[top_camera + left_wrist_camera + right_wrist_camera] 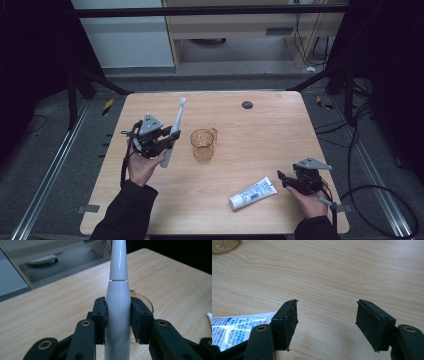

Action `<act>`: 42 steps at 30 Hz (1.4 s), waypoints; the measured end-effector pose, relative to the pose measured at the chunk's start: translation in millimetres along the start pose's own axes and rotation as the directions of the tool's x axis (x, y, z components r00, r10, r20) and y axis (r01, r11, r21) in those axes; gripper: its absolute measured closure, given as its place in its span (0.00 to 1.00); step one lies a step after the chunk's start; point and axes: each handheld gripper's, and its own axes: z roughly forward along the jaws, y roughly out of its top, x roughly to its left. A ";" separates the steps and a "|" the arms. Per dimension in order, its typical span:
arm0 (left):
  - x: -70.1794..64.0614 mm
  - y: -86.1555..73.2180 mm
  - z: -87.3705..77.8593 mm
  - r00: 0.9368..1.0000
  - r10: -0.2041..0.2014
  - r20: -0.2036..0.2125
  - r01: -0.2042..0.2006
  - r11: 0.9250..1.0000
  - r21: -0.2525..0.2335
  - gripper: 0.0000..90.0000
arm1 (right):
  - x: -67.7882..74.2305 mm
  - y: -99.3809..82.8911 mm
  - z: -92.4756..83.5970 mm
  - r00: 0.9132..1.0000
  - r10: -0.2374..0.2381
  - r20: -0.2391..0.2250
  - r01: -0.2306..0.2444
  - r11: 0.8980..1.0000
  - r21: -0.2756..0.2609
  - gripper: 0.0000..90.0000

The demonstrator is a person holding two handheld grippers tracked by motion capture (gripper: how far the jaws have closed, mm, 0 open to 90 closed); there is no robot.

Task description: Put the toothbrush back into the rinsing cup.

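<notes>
Electric toothbrush, white, held clear of the bench over its left half, slanting with the slim brush end toward the far edge and the thick handle end toward the near edge. The left gripper has its jaws closed partway onto the handle; in the left gripper view both black pads press against the sides of the toothbrush, just below the seam where the neck joins the body. The left hand carries this gripper from below. Just to the right of the toothbrush, near the middle of the bench, stands an amber glass cup, upright. Toward the near right corner lies a toothpaste tube, flat on its side. The right gripper sits just beside the tube's right end, its jaws spread wide with only bare wood between them; the tube lies outside its left jaw. A small dark disc rests near the far edge.
</notes>
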 end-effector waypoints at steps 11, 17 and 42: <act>-4.8 11.4 18.2 0.999 -0.025 -0.023 0.023 0.996 -0.082 0.74 | -2.2 -1.2 1.3 1.000 0.008 -0.003 -0.008 1.000 -0.003 0.36; -2.4 18.7 23.4 0.999 -0.034 -0.041 0.029 0.991 -0.130 0.74 | -2.2 -1.5 1.2 1.000 0.013 -0.004 -0.013 1.000 0.001 0.34; 1.2 43.5 44.5 0.990 -0.125 -0.070 0.102 0.957 -0.270 0.74 | -3.5 -3.1 2.1 1.000 -0.004 0.015 0.004 1.000 -0.016 0.31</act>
